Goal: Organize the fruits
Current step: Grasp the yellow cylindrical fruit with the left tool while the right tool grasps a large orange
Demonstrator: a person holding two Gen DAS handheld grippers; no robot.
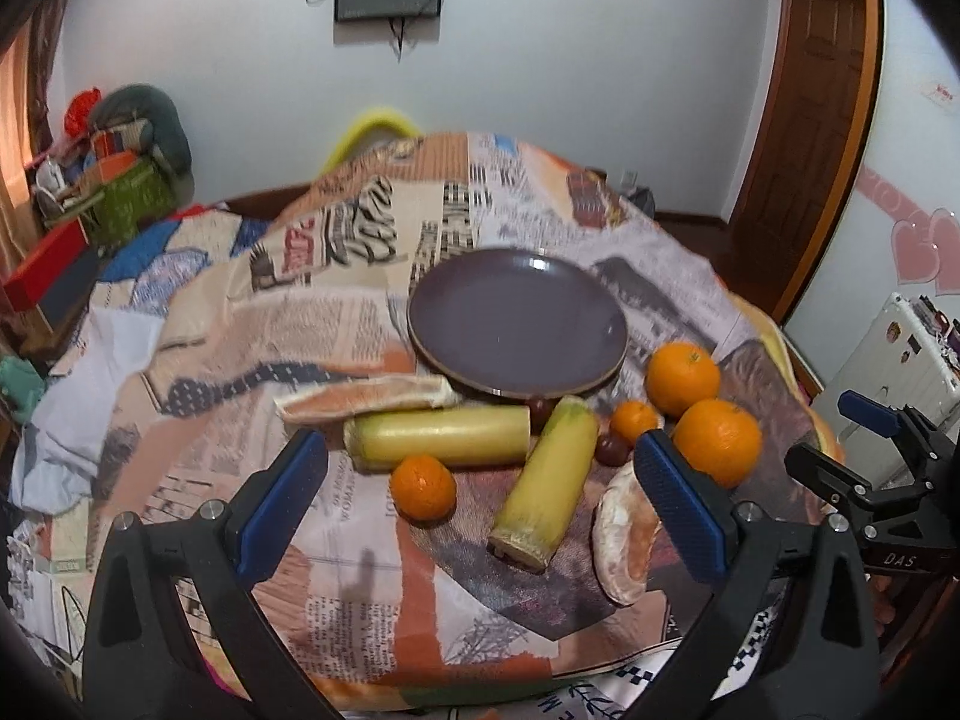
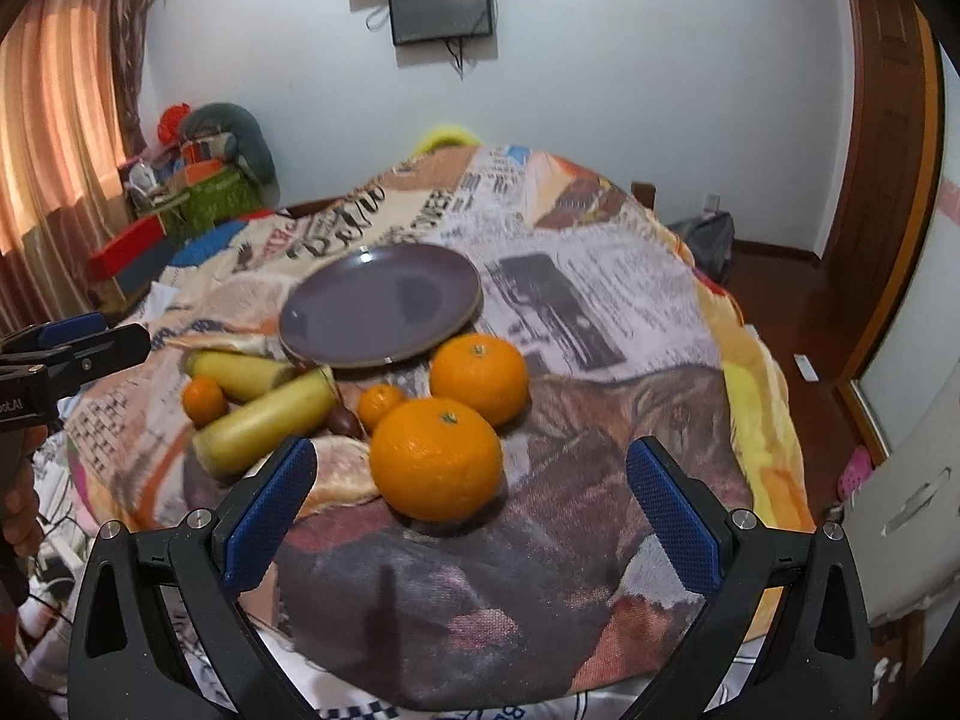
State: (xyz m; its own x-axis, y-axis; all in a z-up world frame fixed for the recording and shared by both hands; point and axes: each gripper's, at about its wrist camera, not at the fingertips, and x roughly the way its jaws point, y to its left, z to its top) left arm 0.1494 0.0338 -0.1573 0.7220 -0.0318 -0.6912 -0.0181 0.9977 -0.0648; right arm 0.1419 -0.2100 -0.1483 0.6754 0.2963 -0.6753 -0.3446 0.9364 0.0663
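An empty purple plate (image 1: 516,324) (image 2: 378,303) sits on the printed cloth. In front of it lie two yellow-green cane pieces (image 1: 438,435) (image 1: 549,486), two pomelo wedges (image 1: 366,399) (image 1: 621,531), two big oranges (image 1: 682,378) (image 1: 717,441), two small tangerines (image 1: 422,487) (image 1: 634,420) and dark grapes (image 1: 611,450). My left gripper (image 1: 480,498) is open above the near cane piece. My right gripper (image 2: 471,510) is open around the nearest big orange (image 2: 436,459), without touching it; it also shows in the left wrist view (image 1: 870,456).
The printed cloth (image 1: 360,324) covers a raised, rumpled surface that drops off at right to a wooden floor (image 2: 780,324). Boxes and bags (image 1: 114,180) pile at back left. A white cabinet (image 1: 888,348) stands at right.
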